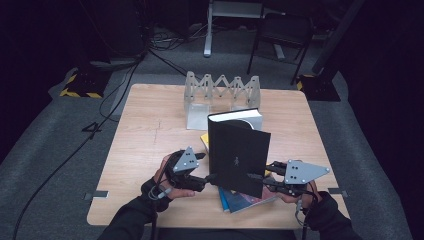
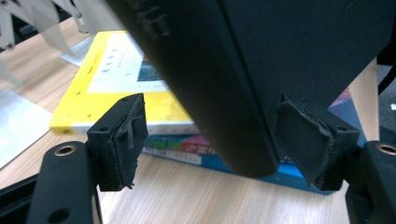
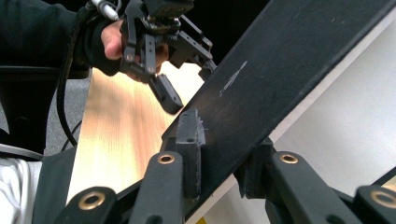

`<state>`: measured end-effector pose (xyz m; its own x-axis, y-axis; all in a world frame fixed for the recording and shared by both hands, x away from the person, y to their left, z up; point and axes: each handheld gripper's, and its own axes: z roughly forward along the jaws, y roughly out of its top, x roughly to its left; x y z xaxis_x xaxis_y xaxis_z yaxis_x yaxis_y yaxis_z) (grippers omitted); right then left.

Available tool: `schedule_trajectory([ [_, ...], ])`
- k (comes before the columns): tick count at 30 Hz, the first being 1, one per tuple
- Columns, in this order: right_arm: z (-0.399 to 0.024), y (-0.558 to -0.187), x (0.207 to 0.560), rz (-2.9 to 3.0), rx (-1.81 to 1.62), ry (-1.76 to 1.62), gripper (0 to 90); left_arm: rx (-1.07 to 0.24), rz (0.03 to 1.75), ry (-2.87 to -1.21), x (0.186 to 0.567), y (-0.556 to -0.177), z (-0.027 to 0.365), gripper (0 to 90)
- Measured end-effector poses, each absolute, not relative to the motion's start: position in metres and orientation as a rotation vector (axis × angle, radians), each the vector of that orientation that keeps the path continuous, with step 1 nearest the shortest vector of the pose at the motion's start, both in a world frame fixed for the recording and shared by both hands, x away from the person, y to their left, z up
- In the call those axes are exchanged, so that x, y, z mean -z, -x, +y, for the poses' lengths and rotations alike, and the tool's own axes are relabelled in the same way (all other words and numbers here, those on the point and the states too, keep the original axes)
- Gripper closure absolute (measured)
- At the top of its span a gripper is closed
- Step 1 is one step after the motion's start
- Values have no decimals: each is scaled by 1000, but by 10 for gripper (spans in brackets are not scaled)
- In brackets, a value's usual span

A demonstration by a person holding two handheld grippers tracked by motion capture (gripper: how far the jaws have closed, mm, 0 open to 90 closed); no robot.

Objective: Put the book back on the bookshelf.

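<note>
We hold the black book (image 1: 239, 155) upright over stacked books (image 1: 245, 199) near the tabletop's (image 1: 150, 130) front edge; right fingers (image 3: 219, 161) clamp its cover, left fingers (image 2: 212, 140) open around its spine, no legible writing.

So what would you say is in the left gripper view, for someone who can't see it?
A big black book hangs with its spine between the left gripper's two open jaws, which don't press it. Under it lie a yellow book on a blue book, on a wooden table.
</note>
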<state>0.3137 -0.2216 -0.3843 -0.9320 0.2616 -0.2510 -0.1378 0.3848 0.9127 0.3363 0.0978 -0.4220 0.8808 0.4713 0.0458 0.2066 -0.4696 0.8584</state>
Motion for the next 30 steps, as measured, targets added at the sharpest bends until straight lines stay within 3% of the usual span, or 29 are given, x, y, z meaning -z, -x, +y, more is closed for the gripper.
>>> schedule_trajectory([
  [4,-223,-311,386,2297,-1555,-94,738,-261,456,-2063,425,-343,88,197],
  [17,-228,-307,391,2309,-1556,-76,744,-166,402,-1978,413,-356,76,145],
  [21,-232,-306,392,2299,-1540,-92,710,-159,418,-1963,409,-361,75,139],
  [23,-241,-306,393,2265,-1495,-148,661,-154,443,-1948,410,-365,75,151],
  [26,-258,-310,399,2266,-1483,-231,664,-122,423,-1927,412,-368,80,223],
  [30,-265,-314,409,2275,-1425,-308,622,-187,382,-1942,410,-364,80,316],
])
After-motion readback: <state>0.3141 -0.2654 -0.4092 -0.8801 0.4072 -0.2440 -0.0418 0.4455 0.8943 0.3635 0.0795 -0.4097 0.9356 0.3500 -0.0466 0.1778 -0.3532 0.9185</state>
